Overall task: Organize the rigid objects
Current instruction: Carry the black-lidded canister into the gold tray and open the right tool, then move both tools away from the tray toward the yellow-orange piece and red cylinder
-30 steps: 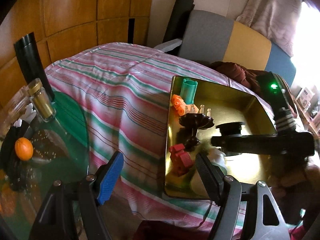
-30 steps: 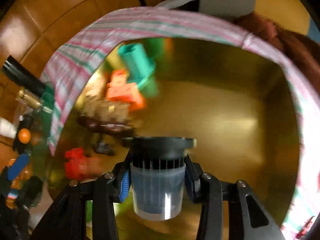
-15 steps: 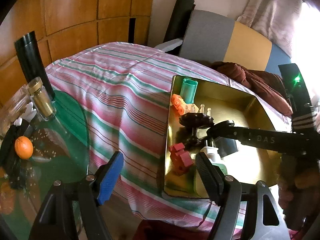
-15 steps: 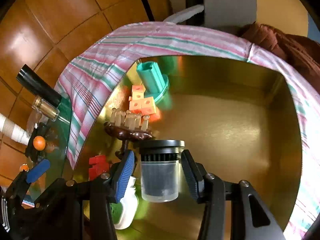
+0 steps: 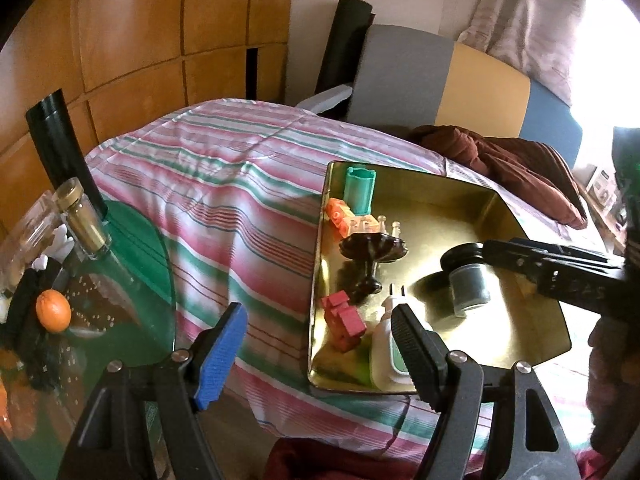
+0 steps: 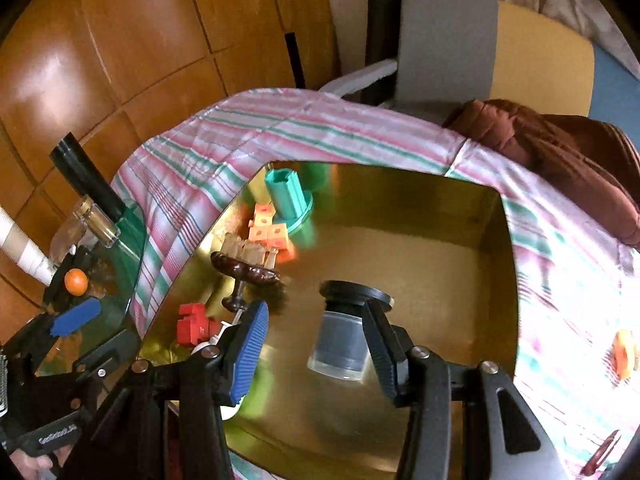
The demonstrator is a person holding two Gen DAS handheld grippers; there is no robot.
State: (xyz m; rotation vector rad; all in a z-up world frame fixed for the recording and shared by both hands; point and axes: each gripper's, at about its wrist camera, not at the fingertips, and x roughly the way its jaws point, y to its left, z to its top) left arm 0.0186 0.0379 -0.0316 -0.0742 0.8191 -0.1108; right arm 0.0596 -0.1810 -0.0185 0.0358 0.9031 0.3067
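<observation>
A gold tray [image 5: 500, 328] [image 6: 440, 260] lies on the striped cloth. It holds a teal cylinder [image 5: 360, 190], orange cubes [image 5: 338, 216], a dark pedestal stand [image 5: 372, 246], a red block [image 5: 344, 318] and a white plug device [image 5: 386, 344]. A black-lidded clear jar [image 5: 468, 288] [image 6: 340, 344] rests on the tray floor. My right gripper [image 6: 316, 316] [image 5: 492, 250] hovers just above it, open, with its pads clear of the jar. My left gripper [image 5: 318, 320] is open and empty over the tray's near left corner.
A green glass table [image 5: 132, 264] on the left carries an orange fruit [image 5: 53, 311], a gold-capped bottle [image 5: 82, 220] and a black tube [image 5: 60, 148]. A grey and yellow chair [image 5: 404, 76] and a brown cloth heap [image 5: 500, 160] lie behind the tray.
My right gripper opened off the jar and drew up and back, leaving the jar on the tray. The left gripper stayed put.
</observation>
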